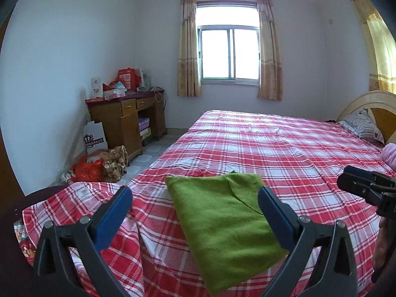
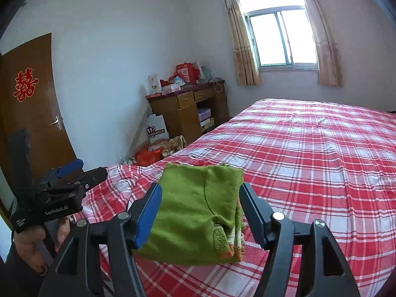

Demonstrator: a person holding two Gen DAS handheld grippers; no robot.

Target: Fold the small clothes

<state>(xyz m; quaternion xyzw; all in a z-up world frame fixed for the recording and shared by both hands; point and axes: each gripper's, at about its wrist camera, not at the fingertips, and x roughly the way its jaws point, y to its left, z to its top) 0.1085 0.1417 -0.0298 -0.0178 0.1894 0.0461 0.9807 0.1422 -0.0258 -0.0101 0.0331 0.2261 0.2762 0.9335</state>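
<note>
Small green fleece garment (image 1: 222,225) is lying folded into a compact rectangle on the red-and-white plaid bedsheet (image 1: 284,148), near the bed's corner — within easy reach of both tools. Left gripper (image 1: 195,205) is hovering with jaws spread wide, garment sitting between and just ahead of them, nothing gripped. Right gripper (image 2: 200,210) is doing the same — jaws open, straddling the garment's near edge, where an orange-trimmed cuff (image 2: 226,245) is poking out. Probably that edge needs tucking.

Green knit garment (image 1: 222,225) (image 2: 195,212), folded into a flat compact rectangle, lies near the foot corner of the bed (image 1: 284,143) (image 2: 309,148). Orange-and-white striped trim pokes out at one edge, right wrist view.
</note>
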